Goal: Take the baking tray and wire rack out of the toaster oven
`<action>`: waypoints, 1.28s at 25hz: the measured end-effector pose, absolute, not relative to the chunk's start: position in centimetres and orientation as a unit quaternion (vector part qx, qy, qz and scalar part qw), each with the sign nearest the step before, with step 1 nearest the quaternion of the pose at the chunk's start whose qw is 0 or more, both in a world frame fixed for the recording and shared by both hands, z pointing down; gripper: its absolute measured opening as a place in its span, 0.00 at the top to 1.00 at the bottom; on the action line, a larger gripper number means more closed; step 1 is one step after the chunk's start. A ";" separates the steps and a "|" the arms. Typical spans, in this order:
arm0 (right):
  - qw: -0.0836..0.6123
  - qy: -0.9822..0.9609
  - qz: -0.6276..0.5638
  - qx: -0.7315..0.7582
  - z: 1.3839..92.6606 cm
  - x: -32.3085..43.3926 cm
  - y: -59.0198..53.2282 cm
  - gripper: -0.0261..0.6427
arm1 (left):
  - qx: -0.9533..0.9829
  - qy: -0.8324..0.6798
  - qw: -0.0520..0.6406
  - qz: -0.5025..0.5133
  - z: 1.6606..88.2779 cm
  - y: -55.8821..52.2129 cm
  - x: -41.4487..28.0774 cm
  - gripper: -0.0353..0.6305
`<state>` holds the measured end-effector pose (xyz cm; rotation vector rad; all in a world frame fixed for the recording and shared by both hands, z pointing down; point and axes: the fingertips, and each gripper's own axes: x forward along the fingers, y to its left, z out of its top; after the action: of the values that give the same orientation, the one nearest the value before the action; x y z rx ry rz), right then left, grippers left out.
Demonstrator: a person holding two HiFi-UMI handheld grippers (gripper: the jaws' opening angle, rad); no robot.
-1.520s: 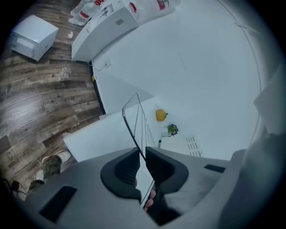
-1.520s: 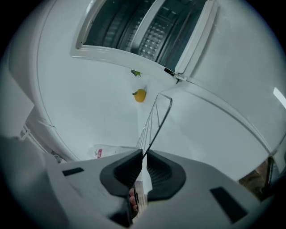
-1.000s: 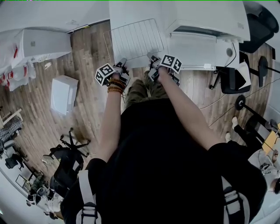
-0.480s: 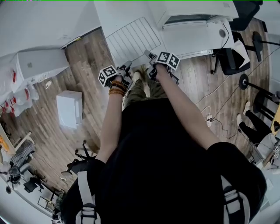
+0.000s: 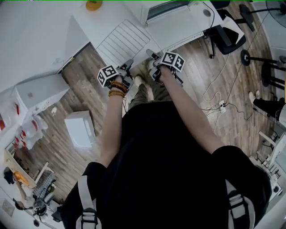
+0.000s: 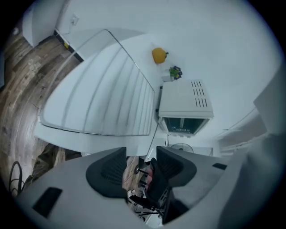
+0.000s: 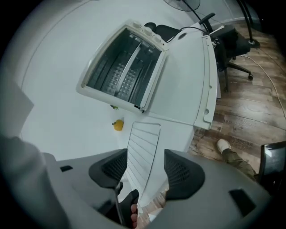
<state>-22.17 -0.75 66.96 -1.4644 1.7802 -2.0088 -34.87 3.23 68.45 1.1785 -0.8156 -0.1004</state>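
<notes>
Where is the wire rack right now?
Head view, upper centre: the wire rack lies flat on the white table, left of the toaster oven.

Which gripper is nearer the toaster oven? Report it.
Right. The right gripper is off the wire rack's corner toward the toaster oven; the left gripper is farther along the rack's edge. Both have just been opening, empty.

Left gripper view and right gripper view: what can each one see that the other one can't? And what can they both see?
Only the left gripper view shows the vent slots on top of the toaster oven. Only the right gripper view looks straight into the oven's open front at the bars inside, and it also shows a white shoe on the wooden floor. Both show the oven, the wire rack lying flat on the white table, and a small yellow fruit-shaped thing on that table.
</notes>
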 end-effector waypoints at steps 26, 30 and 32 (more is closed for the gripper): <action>-0.115 0.844 -0.151 -0.502 51.8 -5.8 -3.9 0.89 | 0.812 -0.524 0.195 0.166 55.0 -3.8 -15.5 0.91; -0.098 0.858 -0.157 -0.479 51.2 -2.9 -4.1 0.89 | 0.806 -0.539 0.200 0.142 54.4 -4.2 -12.0 0.91; -0.090 0.862 -0.165 -0.471 51.2 -1.2 -4.5 0.89 | 0.798 -0.548 0.215 0.131 54.7 -4.4 -10.8 0.90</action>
<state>-1.18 -4.47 51.25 -1.5716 2.8743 -0.5515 -10.77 -4.41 54.69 2.2132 -1.5195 0.3628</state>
